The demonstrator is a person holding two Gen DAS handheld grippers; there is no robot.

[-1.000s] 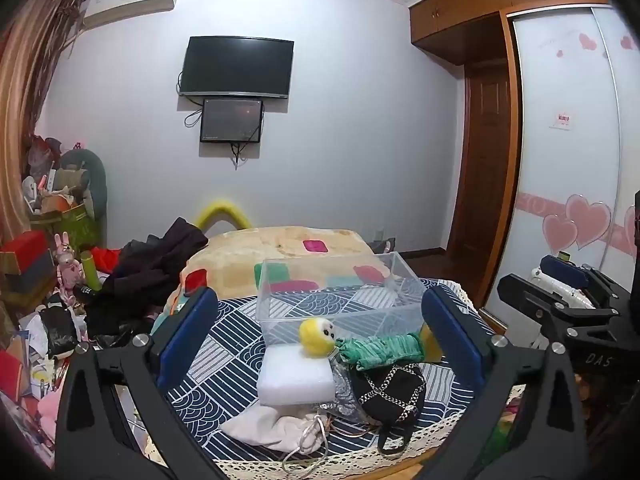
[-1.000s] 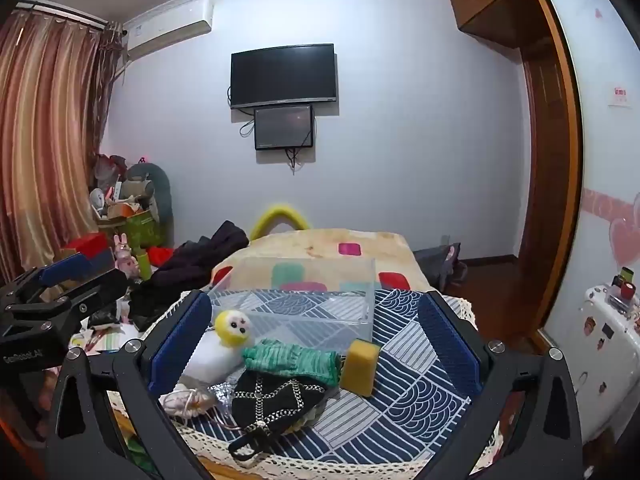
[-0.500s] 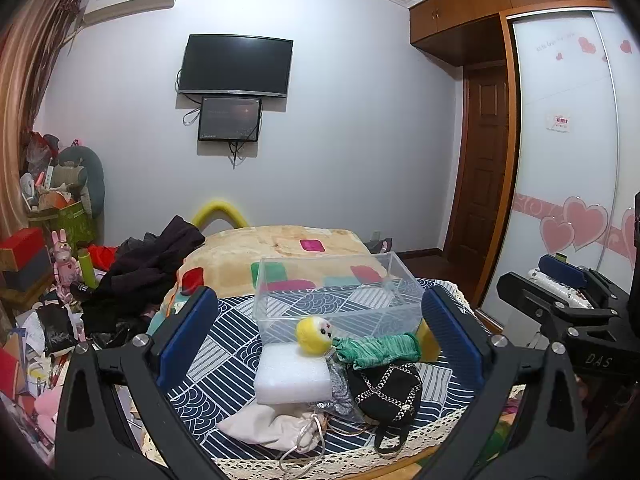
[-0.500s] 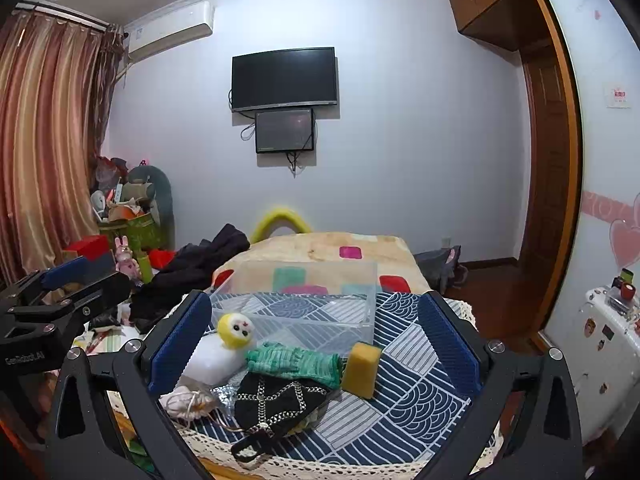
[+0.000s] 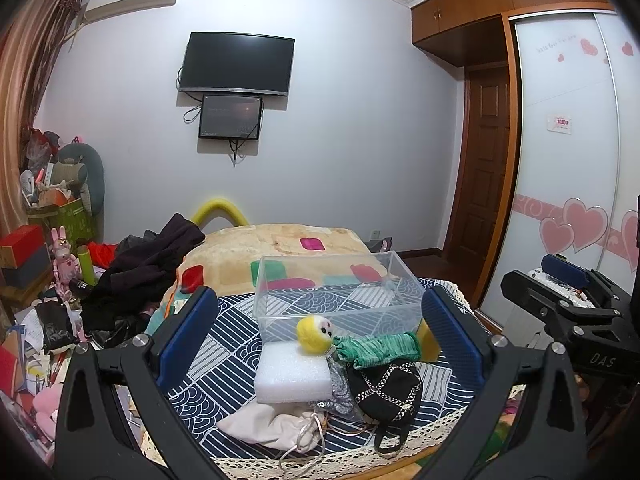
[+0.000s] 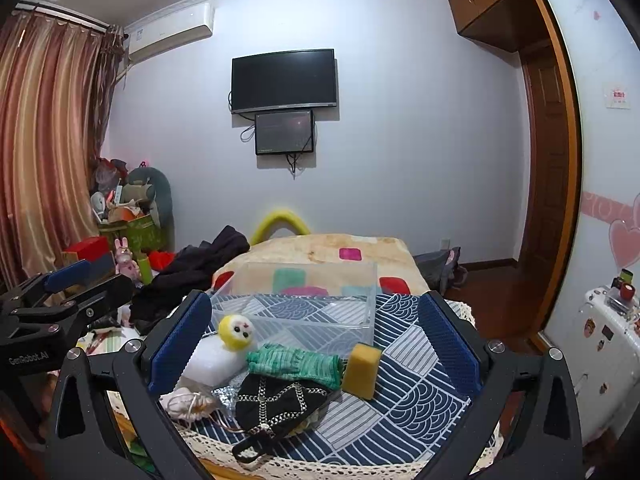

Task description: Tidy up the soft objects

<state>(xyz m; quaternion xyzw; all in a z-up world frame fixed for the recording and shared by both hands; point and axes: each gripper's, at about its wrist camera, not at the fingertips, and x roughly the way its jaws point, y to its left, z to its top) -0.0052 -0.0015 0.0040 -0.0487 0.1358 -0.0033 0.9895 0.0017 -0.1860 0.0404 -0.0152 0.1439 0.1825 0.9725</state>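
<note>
both claws, left claw (image 5: 318,330) and right claw (image 6: 314,338), gape wide and empty short of the soft pile heaped before the clear bin (image 6: 298,304), presumably its destination.

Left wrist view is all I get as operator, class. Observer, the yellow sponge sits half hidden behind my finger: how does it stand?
Observer: In the right wrist view, the yellow sponge shows whole. It stands on edge, tilted slightly, just right of the green knit cloth and in front of the clear box's near right corner.
Operator: And where does my own gripper hang relative to the pile?
Observer: Seen from outside, the left gripper is off the left side of the table, apart from every soft thing. Its jaws are open with nothing between them.
</note>
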